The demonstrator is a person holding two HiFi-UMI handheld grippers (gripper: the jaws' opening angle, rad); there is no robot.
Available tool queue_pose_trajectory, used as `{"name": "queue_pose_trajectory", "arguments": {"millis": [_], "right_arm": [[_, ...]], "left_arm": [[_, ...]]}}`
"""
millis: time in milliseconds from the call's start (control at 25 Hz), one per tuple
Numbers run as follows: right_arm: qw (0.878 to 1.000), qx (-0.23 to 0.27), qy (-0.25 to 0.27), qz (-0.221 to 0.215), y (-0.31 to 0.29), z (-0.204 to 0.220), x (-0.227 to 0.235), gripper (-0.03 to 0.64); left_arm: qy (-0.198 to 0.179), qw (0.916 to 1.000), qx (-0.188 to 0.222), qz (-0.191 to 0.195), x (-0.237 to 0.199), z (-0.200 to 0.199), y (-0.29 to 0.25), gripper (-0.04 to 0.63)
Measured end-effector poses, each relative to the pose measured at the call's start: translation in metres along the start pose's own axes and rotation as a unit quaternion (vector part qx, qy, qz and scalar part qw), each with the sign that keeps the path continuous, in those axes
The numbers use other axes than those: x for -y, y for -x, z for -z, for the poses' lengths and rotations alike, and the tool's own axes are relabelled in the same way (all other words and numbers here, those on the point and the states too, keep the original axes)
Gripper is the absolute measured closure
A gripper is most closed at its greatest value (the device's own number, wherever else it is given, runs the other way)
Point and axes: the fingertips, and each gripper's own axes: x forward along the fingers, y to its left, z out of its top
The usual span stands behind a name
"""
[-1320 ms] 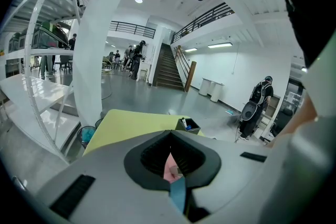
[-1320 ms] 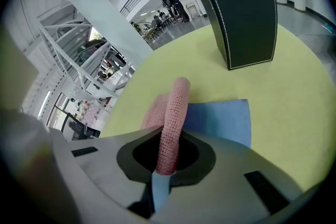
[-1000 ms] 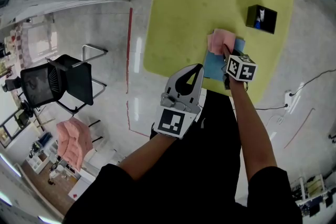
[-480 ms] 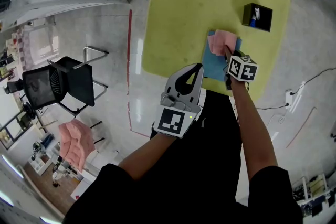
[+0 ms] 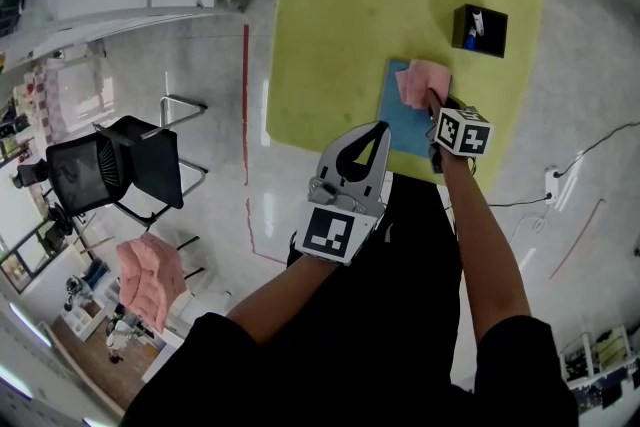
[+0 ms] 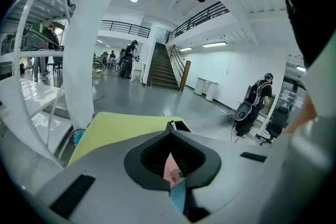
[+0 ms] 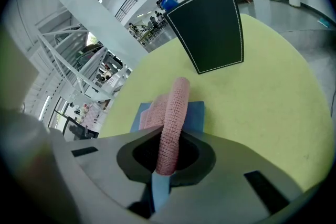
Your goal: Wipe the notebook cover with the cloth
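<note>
A blue notebook point(image 5: 405, 115) lies near the front edge of the yellow-green table point(image 5: 340, 35). A pink cloth point(image 5: 422, 83) rests on its far right part. My right gripper point(image 5: 436, 107) is shut on the cloth, pressing it on the cover. In the right gripper view the rolled cloth point(image 7: 173, 113) runs out between the jaws over the notebook point(image 7: 195, 113). My left gripper point(image 5: 374, 130) hovers shut and holding nothing at the table's front edge, just left of the notebook. Through its jaws the left gripper view shows the cloth point(image 6: 170, 169) and the notebook point(image 6: 179, 195).
A black open box point(image 5: 478, 30) with pens stands at the table's far right, and appears as a dark box point(image 7: 210, 34) beyond the cloth. On the floor to the left are a black office chair point(image 5: 110, 165) and a red line point(image 5: 246, 115). People stand far off in the hall.
The right gripper has slid the cloth a little to the right across the notebook, so more blue cover shows at the left. The left gripper has stayed in place.
</note>
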Motion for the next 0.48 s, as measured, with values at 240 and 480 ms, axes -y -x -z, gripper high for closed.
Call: {"name": "queue_pose_trajectory", "arguments": {"millis": [240,480], "right_arm": [[1.000,0.002,-0.009,0.009,0.009,0.001,0.015,0.581],[1.000,0.002,-0.017,0.019,0.016,0.001,0.022,0.581]], "left_arm": [[-0.004,1.0000,0.004,0.003,0.004,-0.006,-0.005,0.589],[-0.001,1.0000,0.005,0.005,0.006,-0.011,-0.004,0.589]]}}
